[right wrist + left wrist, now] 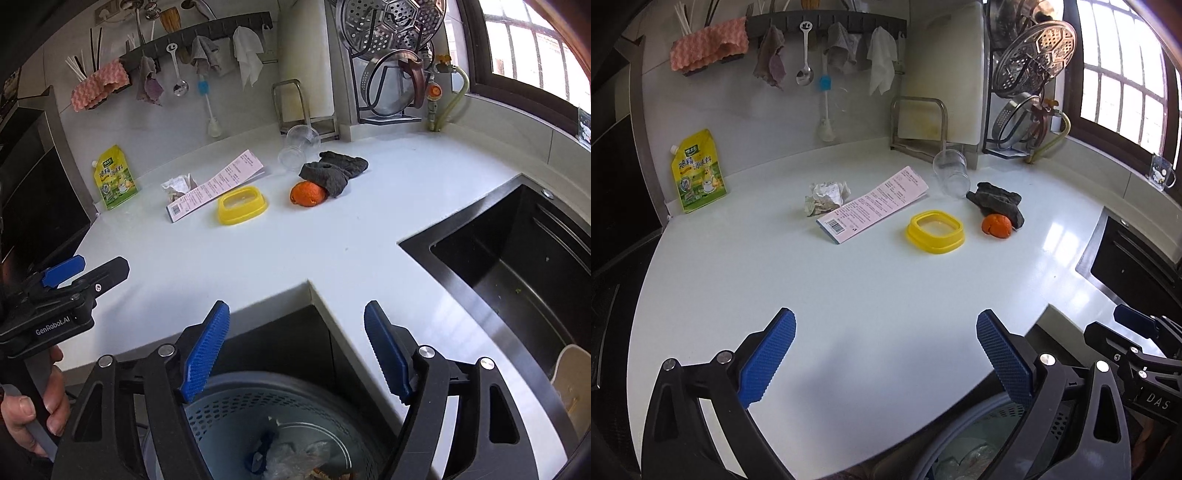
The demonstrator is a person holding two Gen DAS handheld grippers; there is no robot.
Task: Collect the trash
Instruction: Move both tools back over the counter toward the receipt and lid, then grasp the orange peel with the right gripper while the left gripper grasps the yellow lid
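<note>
On the white counter (849, 295) lie a crumpled paper (827, 197), a long pink leaflet (873, 205), a clear plastic cup (951, 173) on its side, an orange peel (996, 226) and a yellow ring lid (935, 231). My left gripper (886, 354) stands wide open over the counter's near part, nothing between its blue pads. My right gripper (295, 354) is open and empty above a blue perforated bin (266, 424) that holds plastic and scraps. The same items show in the right wrist view: paper (179, 184), leaflet (218, 184), cup (299, 146), peel (307, 194), lid (242, 205).
A dark rag (997, 201) lies against the peel. A yellow-green seasoning pouch (698, 173) leans on the back wall. A black sink (517, 266) opens at the right. Racks with steamer trays (1034, 55) and hanging cloths (879, 62) line the back.
</note>
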